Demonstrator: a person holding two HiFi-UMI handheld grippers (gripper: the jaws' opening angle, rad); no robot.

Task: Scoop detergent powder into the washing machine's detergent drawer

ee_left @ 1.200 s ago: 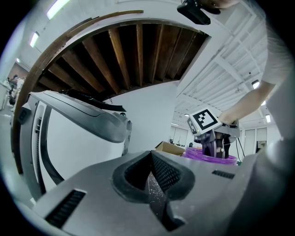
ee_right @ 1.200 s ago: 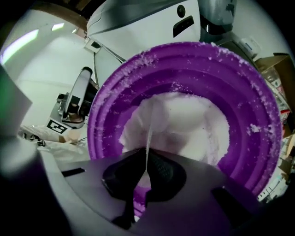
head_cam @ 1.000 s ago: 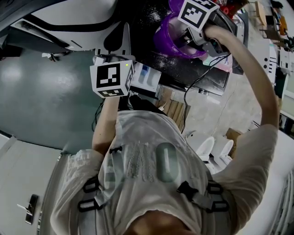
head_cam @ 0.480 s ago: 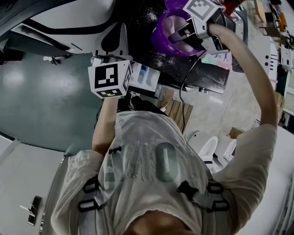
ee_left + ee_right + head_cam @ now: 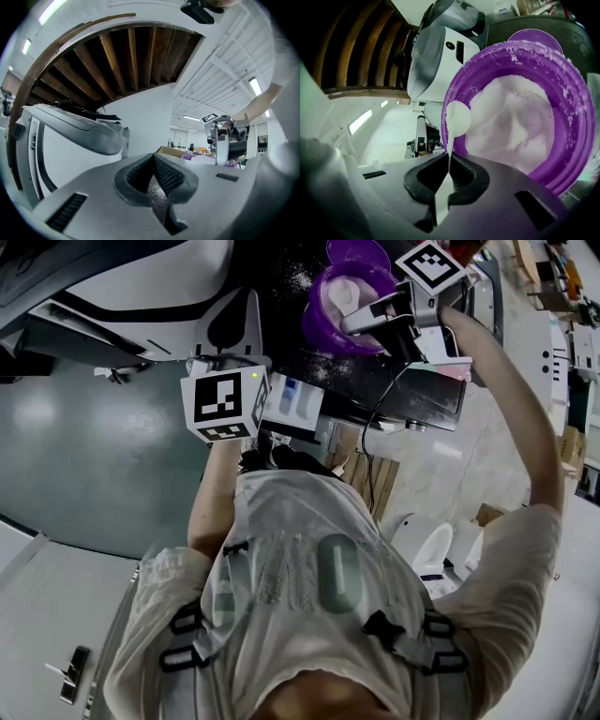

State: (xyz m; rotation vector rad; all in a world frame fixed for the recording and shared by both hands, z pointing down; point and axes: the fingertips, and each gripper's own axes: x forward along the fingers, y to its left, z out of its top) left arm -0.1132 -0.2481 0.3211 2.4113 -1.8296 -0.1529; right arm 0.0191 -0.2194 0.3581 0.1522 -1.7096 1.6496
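Fingers [image 5: 467, 180] of your right gripper [image 5: 449, 176] pinch the handle of the white scoop [image 5: 457, 119], its bowl at the near rim of the purple powder tub [image 5: 580, 117], while your left gripper [image 5: 153, 174] is closed, empty.

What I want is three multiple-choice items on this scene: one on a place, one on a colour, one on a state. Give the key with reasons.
1. Where is the round head of the white scoop?
A. In the drawer
B. At the rim of the tub
C. On the floor

2. What colour is the tub that holds the powder?
A. Green
B. Red
C. Purple

3. How do the jaws of the left gripper stand?
A. Shut on nothing
B. Wide apart
C. Shut on the scoop

Key: 1 B, the right gripper view shows the head against the rim; 2 C, its wall is purple; 3 A, the left gripper view shows the jaws meeting with nothing between.
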